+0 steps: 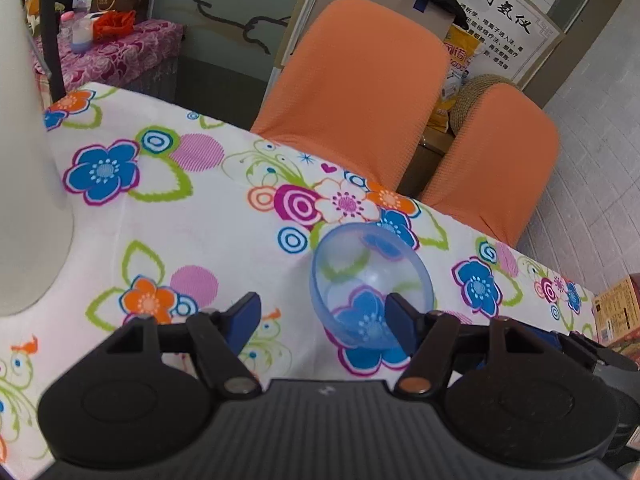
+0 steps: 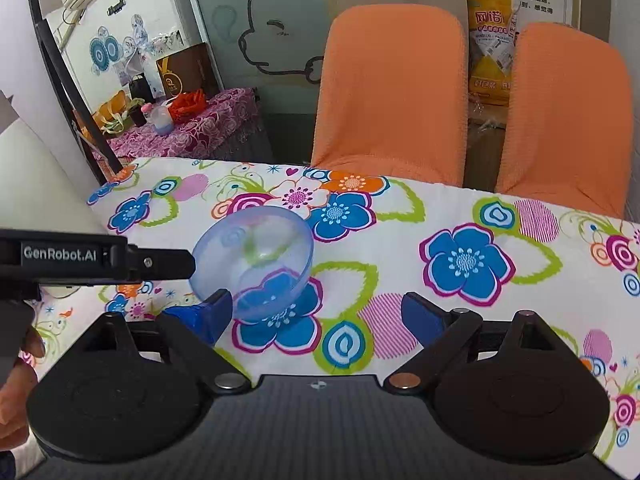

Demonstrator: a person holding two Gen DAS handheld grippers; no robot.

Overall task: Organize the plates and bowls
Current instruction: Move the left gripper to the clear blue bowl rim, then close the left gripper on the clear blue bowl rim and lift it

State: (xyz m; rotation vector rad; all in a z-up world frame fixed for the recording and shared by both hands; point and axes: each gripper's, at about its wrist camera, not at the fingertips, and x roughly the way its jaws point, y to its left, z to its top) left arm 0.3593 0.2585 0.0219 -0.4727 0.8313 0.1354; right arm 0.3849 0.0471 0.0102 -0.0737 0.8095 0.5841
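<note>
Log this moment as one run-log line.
left gripper: open, right jaw at clear blue bowl, contact unclear | bowl: tilted on floral tablecloth | right gripper: open, beside bowl

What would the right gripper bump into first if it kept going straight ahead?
Probably the flowered tablecloth: the right gripper is open and the clear blue bowl sits left of its line, by the left finger. Farther on stands an orange chair.

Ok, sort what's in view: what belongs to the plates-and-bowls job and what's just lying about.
Job:
- clear blue bowl, tilted on the tablecloth
- left gripper, open, one finger at the bowl
- right gripper, open

Lying about:
- orange chairs
- yellow bag
- side table with clutter
- box
</note>
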